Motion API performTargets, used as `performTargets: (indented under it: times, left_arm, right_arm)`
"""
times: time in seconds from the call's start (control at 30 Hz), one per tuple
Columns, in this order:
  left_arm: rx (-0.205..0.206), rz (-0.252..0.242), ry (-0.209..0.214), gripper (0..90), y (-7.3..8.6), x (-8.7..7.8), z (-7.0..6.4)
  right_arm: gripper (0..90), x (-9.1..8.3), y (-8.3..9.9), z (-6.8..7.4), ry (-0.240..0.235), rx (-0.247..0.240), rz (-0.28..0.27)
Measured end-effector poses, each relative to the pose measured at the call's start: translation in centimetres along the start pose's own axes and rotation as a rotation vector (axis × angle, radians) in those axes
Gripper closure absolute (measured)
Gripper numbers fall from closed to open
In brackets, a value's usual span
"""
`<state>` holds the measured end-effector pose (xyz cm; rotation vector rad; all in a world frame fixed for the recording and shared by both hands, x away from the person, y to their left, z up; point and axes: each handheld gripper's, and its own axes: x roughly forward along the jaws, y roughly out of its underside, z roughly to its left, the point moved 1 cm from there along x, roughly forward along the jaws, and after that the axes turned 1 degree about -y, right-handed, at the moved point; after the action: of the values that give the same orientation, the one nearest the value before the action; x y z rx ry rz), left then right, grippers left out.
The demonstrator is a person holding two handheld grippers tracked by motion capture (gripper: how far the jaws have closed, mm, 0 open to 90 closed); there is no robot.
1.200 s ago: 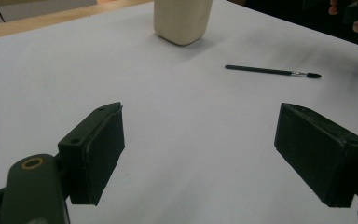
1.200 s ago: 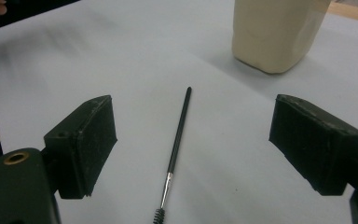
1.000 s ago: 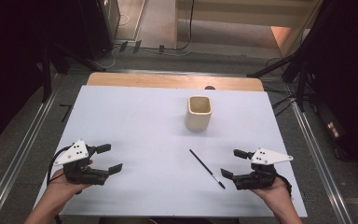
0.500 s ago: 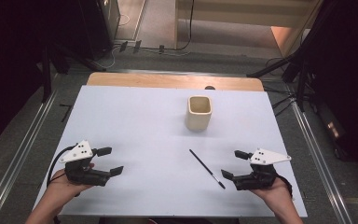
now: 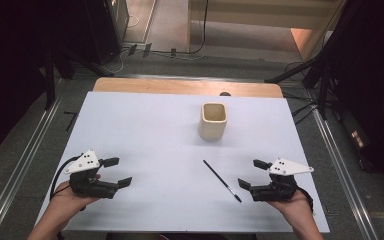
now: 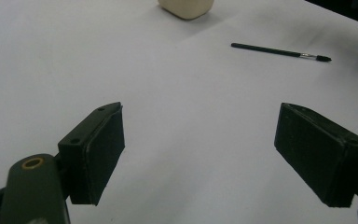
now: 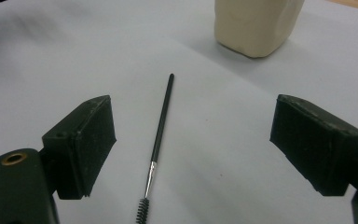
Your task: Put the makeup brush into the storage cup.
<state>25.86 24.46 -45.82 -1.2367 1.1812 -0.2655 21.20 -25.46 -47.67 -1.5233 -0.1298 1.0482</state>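
High view shows the left tongs (image 5: 115,172) shifted slightly rightward since a second ago, both they and the right tongs (image 5: 253,174) spread and empty (nothing grasped yet), a thin brush (image 5: 222,180) lying on the white bench (image 5: 145,130) near a cream cup (image 5: 213,121).

Cup (image 6: 186,7) cut by top edge in left gripper view, only its base shows. Same in right gripper view: cup top cropped, rim out of frame. Brush (image 7: 158,140) bristle end runs off bottom edge there. High view: forearms cut at bottom edge; dark areas left and right of table (image 5: 145,135) too dim to tell. Small dark item (image 5: 225,93) at far table edge too small to ID.
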Motion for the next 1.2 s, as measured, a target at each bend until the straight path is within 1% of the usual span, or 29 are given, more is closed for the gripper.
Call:
performTargets:
  times: [0.1, 0.17, 0.2, 0.27, 0.4, 0.5, 0.57, 0.67, 0.7, 0.77, 0.87, 1.0, 1.2]
  left_arm:
    - [0.005, 0.008, -0.005, 16.3, 0.0, 0.0, 0.0]
    - [-0.001, 0.015, -0.012, 16.3, 0.1, 0.0, 0.0]
    - [-0.007, 0.022, -0.008, 16.3, 0.1, 0.0, 0.1]
    - [-0.021, 0.023, -0.006, 16.3, 0.2, -0.1, 0.2]
    - [-0.026, 0.013, -0.010, 16.3, 0.1, -0.2, 0.3]
    - [-0.020, 0.008, -0.010, 16.3, 0.1, -0.1, 0.2]
    - [-0.009, 0.013, -0.015, 16.3, 0.2, -0.1, 0.2]
    - [-0.009, 0.012, -0.014, 16.3, 0.2, -0.1, 0.2]
    - [0.001, 0.011, -0.020, 16.4, 0.2, -0.1, 0.2]
    - [-0.007, 0.008, -0.022, 16.4, 0.1, -0.1, 0.2]
    - [-0.005, 0.001, -0.026, 16.4, 0.1, -0.2, 0.2]
    - [0.000, 0.007, -0.028, 16.4, 0.2, -0.1, 0.3]
    - [-0.003, 0.009, -0.023, 16.4, 0.2, -0.1, 0.2]
  right_arm:
    - [15.2, 0.0, -0.1, 0.1, -0.003, 0.018, -0.017]
    - [15.2, -0.1, -0.2, 0.1, 0.000, 0.026, -0.026]
    - [15.2, -0.1, -0.2, 0.1, 0.004, 0.023, -0.028]
    - [15.3, 0.0, -0.2, 0.1, 0.010, 0.032, -0.023]
    - [15.2, 0.1, -0.2, 0.2, 0.021, 0.027, -0.027]
    - [15.2, 0.3, -0.4, 0.4, 0.024, 0.027, -0.031]
    - [15.3, 0.3, -0.4, 0.5, 0.021, 0.028, -0.035]
    - [15.2, 0.4, -0.5, 0.5, 0.021, 0.027, -0.043]
    - [15.3, 0.5, -0.6, 0.6, 0.020, 0.034, -0.046]
    - [15.3, 0.7, -0.7, 0.7, 0.023, 0.047, -0.037]
    - [15.3, 0.9, -0.9, 0.8, 0.025, 0.056, -0.040]
    - [15.3, 1.4, -1.4, 0.9, 0.033, 0.048, -0.057]
    - [15.3, 2.0, -1.9, 1.1, 0.036, 0.031, -0.066]
